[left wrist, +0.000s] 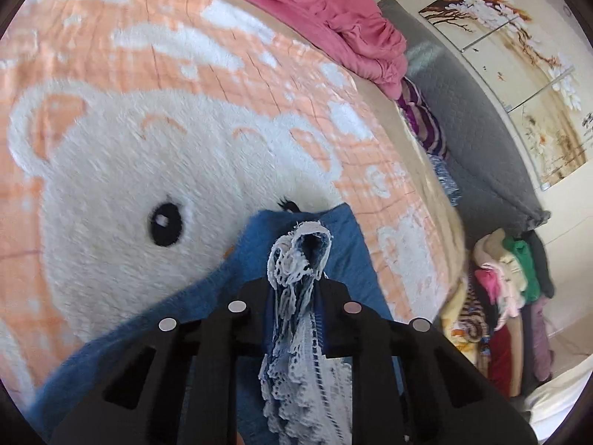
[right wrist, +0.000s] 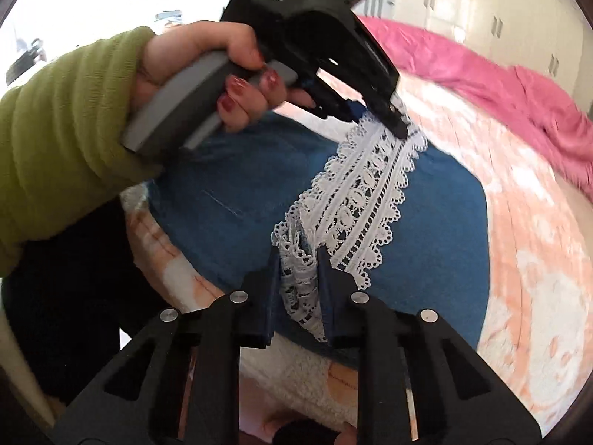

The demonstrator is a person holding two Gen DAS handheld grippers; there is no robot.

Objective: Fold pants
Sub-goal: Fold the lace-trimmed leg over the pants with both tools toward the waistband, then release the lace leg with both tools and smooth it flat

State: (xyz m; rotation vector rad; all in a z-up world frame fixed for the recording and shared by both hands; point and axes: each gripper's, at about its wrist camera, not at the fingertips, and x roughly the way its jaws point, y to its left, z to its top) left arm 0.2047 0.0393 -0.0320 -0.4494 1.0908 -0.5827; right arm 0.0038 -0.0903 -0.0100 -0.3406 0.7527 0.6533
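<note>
The blue denim pants (right wrist: pixel 229 204) lie on the bed, with a white lace hem (right wrist: pixel 363 200) stretched between the two grippers. My left gripper (left wrist: pixel 296 282) is shut on one end of the lace hem (left wrist: pixel 296 256); it also shows in the right wrist view (right wrist: pixel 398 126), held by a hand with red nails. My right gripper (right wrist: pixel 298 259) is shut on the other end of the hem. The hem is lifted a little above the denim (left wrist: pixel 207 296).
The bed has a peach blanket with a white bear (left wrist: pixel 148 155). A pink quilt (left wrist: pixel 333 11) is bunched at the far side, also in the right wrist view (right wrist: pixel 500 85). A grey headboard (left wrist: pixel 474 111) and a pile of clothes (left wrist: pixel 507 289) stand beyond the bed's edge.
</note>
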